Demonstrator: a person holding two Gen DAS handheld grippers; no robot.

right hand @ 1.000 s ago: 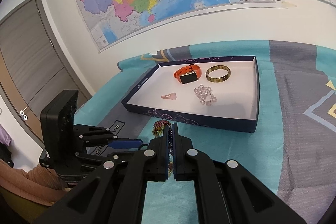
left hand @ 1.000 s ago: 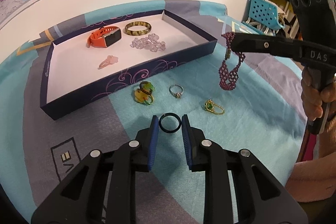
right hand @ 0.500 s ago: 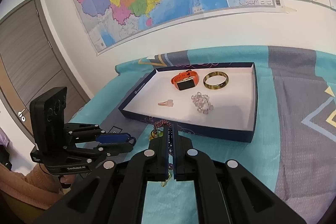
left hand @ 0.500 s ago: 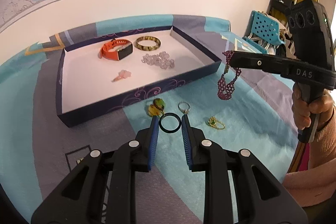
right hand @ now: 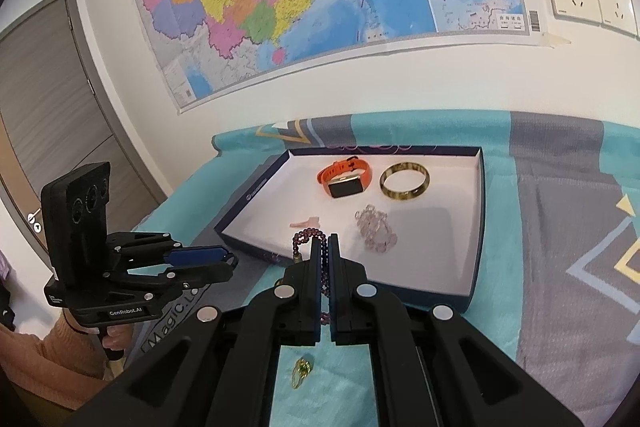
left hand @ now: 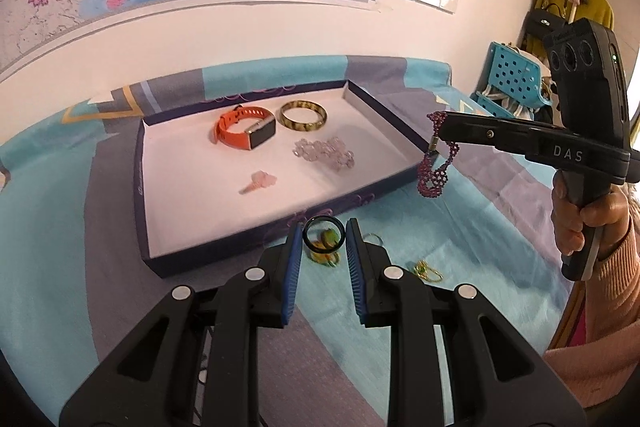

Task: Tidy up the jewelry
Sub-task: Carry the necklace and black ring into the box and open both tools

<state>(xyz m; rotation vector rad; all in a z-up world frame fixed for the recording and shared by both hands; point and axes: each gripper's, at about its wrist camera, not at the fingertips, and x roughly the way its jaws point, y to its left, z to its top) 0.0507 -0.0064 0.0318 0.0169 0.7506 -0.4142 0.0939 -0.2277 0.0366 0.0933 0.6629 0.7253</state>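
The tray (left hand: 248, 247) looked like matt card, white inside. The watch (left hand: 245, 131) had a smooth orange rubbery strap and glossy screen. The bangle (left hand: 303, 115) shone, polished. The bracelet (left hand: 434, 171) was of tiny glossy beads. The cloth (left hand: 460, 247) was matt.

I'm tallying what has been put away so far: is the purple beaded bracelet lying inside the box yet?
No, the purple beaded bracelet hangs from the right gripper, in the air outside the box.

Right gripper (left hand: 440, 125) reads "DAS"; left gripper (right hand: 228, 259) "GenRobot.AI".
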